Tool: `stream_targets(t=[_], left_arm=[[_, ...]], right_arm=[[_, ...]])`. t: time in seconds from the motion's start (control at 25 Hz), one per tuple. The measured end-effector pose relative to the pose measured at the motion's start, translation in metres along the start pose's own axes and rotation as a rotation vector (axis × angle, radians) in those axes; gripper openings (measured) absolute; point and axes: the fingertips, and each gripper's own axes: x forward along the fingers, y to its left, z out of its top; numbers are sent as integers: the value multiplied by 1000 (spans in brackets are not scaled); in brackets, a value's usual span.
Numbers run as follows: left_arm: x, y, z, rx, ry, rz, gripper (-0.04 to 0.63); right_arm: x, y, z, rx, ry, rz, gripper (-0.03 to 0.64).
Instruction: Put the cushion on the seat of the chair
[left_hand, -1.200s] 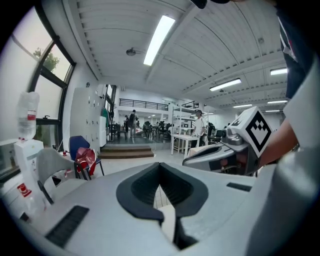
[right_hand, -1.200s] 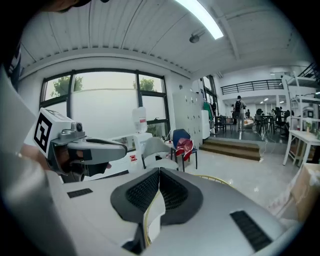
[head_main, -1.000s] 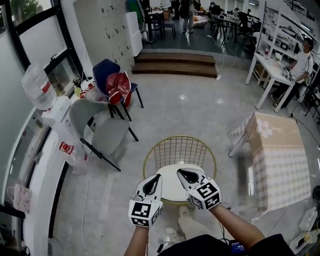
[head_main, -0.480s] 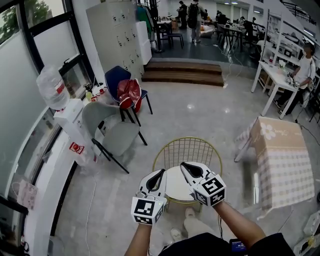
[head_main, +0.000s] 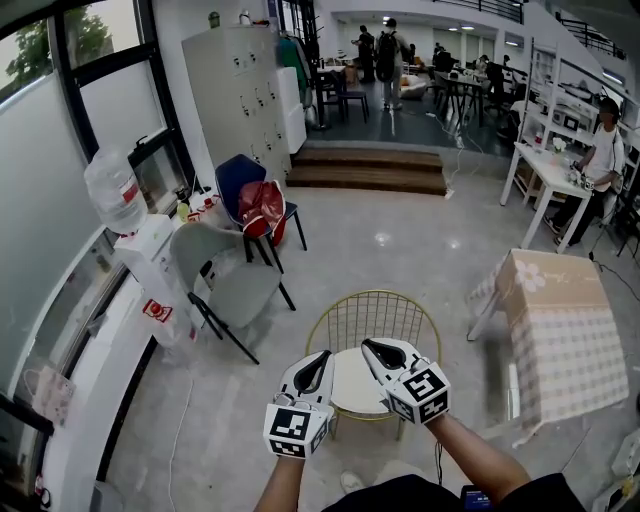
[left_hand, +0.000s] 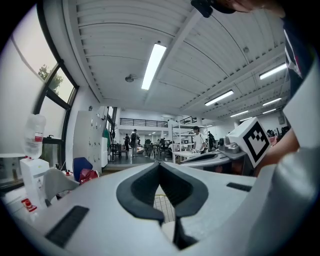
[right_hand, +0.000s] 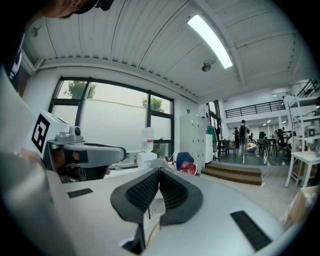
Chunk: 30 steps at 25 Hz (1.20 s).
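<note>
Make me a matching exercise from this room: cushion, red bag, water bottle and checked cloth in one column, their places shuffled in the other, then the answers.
Things:
1. white cushion
2. red bag
3. water bottle
4. checked cloth

Places:
a. on top of the white dispenser
b. on the seat of the gold wire chair
c. draped at the right side of the head view
d. on the blue chair

Pairs: 1-b, 2-d, 3-a, 4-c

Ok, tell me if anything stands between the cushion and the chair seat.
Nothing visible. The white round cushion already seems to lie on the seat of the gold wire chair; left gripper and right gripper hang shut above it.
</note>
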Motion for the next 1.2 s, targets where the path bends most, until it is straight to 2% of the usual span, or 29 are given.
stream_targets(t=[0.28, 0.6, 1.2], left_arm=[[3, -23, 13, 28, -14, -10, 6], [1, -68, 23, 16, -39, -1, 6], [-30, -132, 33, 18, -43, 21, 6]], right_arm=[[-25, -9, 8, 1, -29, -13, 18], [-72, -18, 12, -8, -44, -11, 18], [-144, -3, 13, -11, -56, 11, 18]])
